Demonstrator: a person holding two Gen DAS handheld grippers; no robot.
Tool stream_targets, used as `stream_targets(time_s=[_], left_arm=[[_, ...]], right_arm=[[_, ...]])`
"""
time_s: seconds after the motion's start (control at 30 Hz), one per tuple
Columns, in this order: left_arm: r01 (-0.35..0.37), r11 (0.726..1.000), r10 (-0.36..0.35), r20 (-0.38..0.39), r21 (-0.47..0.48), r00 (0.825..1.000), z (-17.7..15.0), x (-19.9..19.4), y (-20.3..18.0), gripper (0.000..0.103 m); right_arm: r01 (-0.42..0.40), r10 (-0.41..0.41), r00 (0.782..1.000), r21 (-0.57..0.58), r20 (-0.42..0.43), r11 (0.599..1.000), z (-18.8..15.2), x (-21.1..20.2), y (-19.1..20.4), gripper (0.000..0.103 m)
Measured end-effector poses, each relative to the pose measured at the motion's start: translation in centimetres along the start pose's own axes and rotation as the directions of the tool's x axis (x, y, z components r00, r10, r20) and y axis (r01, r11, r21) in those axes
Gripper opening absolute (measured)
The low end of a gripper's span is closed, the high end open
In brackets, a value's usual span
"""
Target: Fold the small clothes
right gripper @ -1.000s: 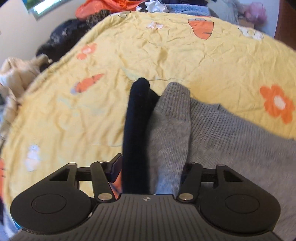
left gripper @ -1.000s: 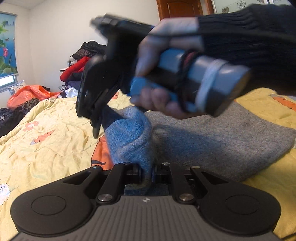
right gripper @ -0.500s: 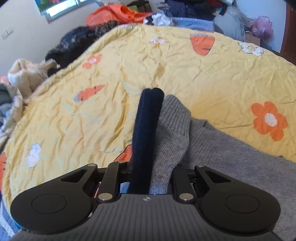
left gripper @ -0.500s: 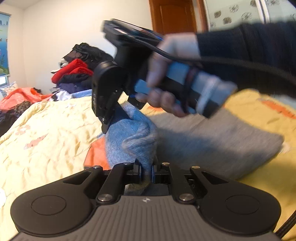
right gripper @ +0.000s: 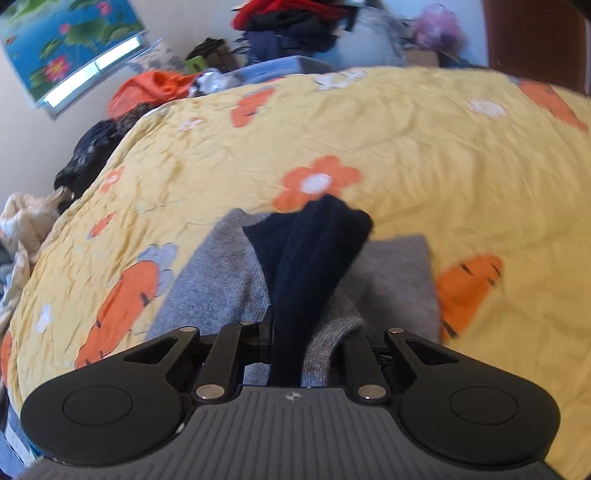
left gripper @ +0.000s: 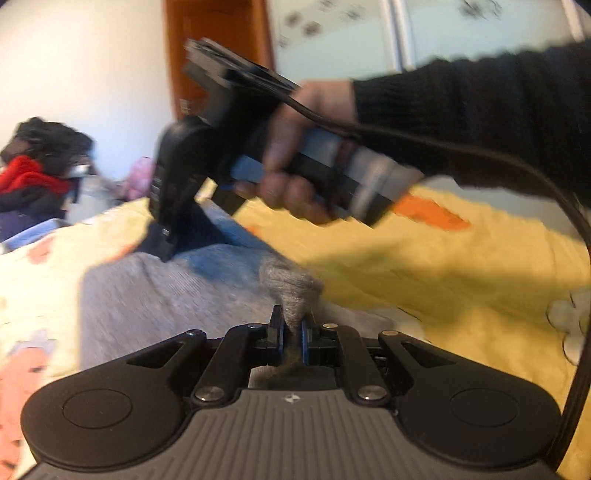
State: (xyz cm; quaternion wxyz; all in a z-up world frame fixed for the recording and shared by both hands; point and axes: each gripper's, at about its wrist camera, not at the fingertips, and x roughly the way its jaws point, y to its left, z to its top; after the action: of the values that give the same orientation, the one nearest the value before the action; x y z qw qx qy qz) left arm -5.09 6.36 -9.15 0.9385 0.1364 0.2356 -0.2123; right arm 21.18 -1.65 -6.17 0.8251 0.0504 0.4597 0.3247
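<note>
Sweater [right gripper: 391, 280]: grey, lying on bed [right gripper: 424, 147].
Left gripper [left gripper: 291, 328]: pinching sweater edge, for folding.
Right gripper [right gripper: 306, 347]: pinching navy-and-grey fold, above sweater.

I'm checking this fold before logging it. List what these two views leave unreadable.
- Left wrist view: the right tool is motion-blurred; its tip sinks behind the grey garment, so its grip is unreadable here.
- Left wrist view: the left tool pinches a grey corner; the rest runs under the tool body.
- Right wrist view: the navy piece covers the garment's middle; how the layers lie beneath is hidden.
- Right wrist view: the clothes pile is cut off by the top edge.
</note>
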Motion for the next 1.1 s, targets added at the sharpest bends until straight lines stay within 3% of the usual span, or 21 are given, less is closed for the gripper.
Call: stream_targets(time_s=[0.07, 0.13, 0.3, 0.37, 0.4, 0.47, 0.53, 0.67, 0.77, 0.83, 0.9, 0.93, 0.97, 1.0, 1.03, 1.1], left_arm=[[0.013, 1.000, -0.012, -0.057, 0.018, 0.998, -0.5, 1.3, -0.9, 0.008], [0.013, 0.999, -0.011, -0.075, 0.033, 0.997, -0.8, 1.7, -1.0, 0.008], [0.015, 0.999, -0.013, -0.086, 0.029, 0.996, -0.4, 2.0, -0.3, 0.008], [0.006, 0.999, -0.003, -0.076, 0.040, 0.997, 0.0, 1.7, -0.6, 0.008], [0.008, 0.999, -0.005, -0.068, 0.039, 0.998, 0.1, 1.8, -0.4, 0.008], [0.029, 0.999, -0.027, -0.076, 0.028, 0.997, 0.4, 1.9, -0.4, 0.008], [0.082, 0.996, -0.087, -0.118, -0.048, 0.989, 0.4, 2.6, 0.6, 0.008], [0.122, 0.980, -0.145, -0.139, -0.158, 0.980, 0.4, 3.0, 2.1, 0.007], [0.174, 0.963, -0.204, -0.136, -0.205, 0.969, 0.5, 2.7, 3.2, 0.009], [0.256, 0.926, -0.298, -0.119, -0.276, 0.947, 0.8, 1.7, 5.2, 0.013], [0.361, 0.869, -0.409, -0.080, -0.339, 0.909, 0.5, -0.2, 7.6, 0.023], [0.393, 0.846, -0.442, -0.060, -0.361, 0.895, 0.3, -1.4, 8.8, 0.044], [0.405, 0.833, -0.452, -0.042, -0.377, 0.891, 0.0, -2.5, 10.3, 0.076], [0.407, 0.826, -0.450, -0.021, -0.390, 0.893, -0.4, -3.6, 11.9, 0.089], [0.406, 0.821, -0.442, 0.003, -0.401, 0.897, -0.8, -4.2, 13.5, 0.097], [0.394, 0.805, -0.425, 0.032, -0.444, 0.905, -1.7, -4.6, 17.0, 0.097]], right_arm=[[-0.034, 0.033, 0.999, 0.064, 0.013, 0.997, -0.8, 0.1, -1.5, 0.023], [-0.066, 0.062, 0.998, 0.121, 0.033, 0.990, -1.3, -0.3, -2.5, 0.037], [-0.104, 0.084, 0.991, 0.211, 0.102, 0.972, -1.0, -1.1, -4.6, 0.040], [-0.100, 0.073, 0.990, 0.236, 0.121, 0.967, -1.0, -1.0, -5.1, 0.033], [-0.108, 0.082, 0.990, 0.231, 0.118, 0.967, -1.0, -0.7, -5.1, 0.015], [-0.081, 0.058, 0.990, 0.181, 0.130, 0.980, -1.3, -0.8, -4.5, 0.015], [-0.065, 0.044, 0.989, 0.145, 0.142, 0.987, -1.4, -1.5, -4.0, 0.015], [-0.036, 0.016, 0.993, 0.171, 0.117, 0.985, -2.0, -1.1, -5.2, 0.015], [-0.065, 0.035, 0.992, 0.258, 0.118, 0.964, -2.7, -0.8, -6.0, 0.029], [-0.132, 0.089, 0.984, 0.297, 0.154, 0.946, -3.1, -2.4, -6.1, 0.059], [-0.162, 0.097, 0.967, 0.272, 0.237, 0.948, -3.9, -4.8, -5.9, 0.067], [-0.164, 0.095, 0.961, 0.261, 0.259, 0.951, -4.2, -5.7, -6.0, 0.067], [-0.164, 0.091, 0.960, 0.271, 0.263, 0.948, -4.5, -6.4, -6.5, 0.067], [-0.157, 0.078, 0.961, 0.290, 0.266, 0.944, -4.9, -6.7, -7.0, 0.067], [-0.146, 0.064, 0.961, 0.299, 0.268, 0.943, -5.2, -6.9, -7.4, 0.067], [-0.134, 0.051, 0.965, 0.318, 0.256, 0.939, -5.3, -6.5, -8.1, 0.067]])
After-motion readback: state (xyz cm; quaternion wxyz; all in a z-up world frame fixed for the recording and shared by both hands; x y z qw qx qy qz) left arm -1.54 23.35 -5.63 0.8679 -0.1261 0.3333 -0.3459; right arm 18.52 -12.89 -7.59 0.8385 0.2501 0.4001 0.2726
